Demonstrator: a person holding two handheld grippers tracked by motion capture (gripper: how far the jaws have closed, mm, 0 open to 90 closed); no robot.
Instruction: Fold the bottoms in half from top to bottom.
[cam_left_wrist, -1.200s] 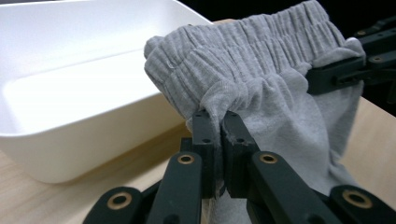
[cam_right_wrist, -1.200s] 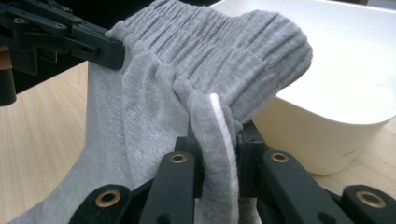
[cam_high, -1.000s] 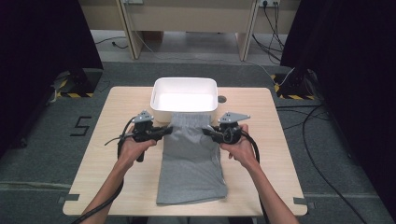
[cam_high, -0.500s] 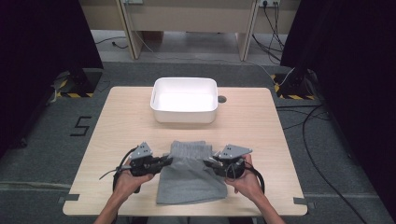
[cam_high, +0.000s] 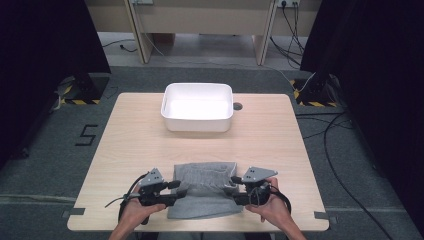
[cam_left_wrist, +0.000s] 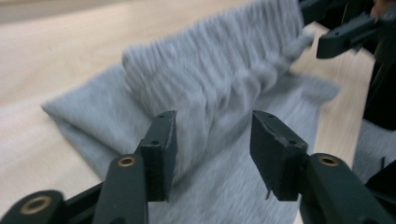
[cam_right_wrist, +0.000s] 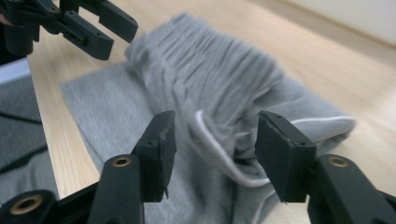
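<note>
Grey knitted garment (cam_high: 205, 187), folded over itself, lies at near edge of light wooden bench (cam_high: 130, 145), ribbed end bunched on top. Left gripper (cam_high: 176, 190) at garment's left edge, right gripper (cam_high: 234, 188) at right edge. Both pairs of jaws have just been opening; now released, cloth between them, pads not pressing. White rectangular plastic tub (cam_high: 197, 106) stands at far side, well apart.

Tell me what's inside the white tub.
The white tub looks empty in the high view: only its bare white floor shows. Its near wall hides the strip of floor just behind it.
</note>
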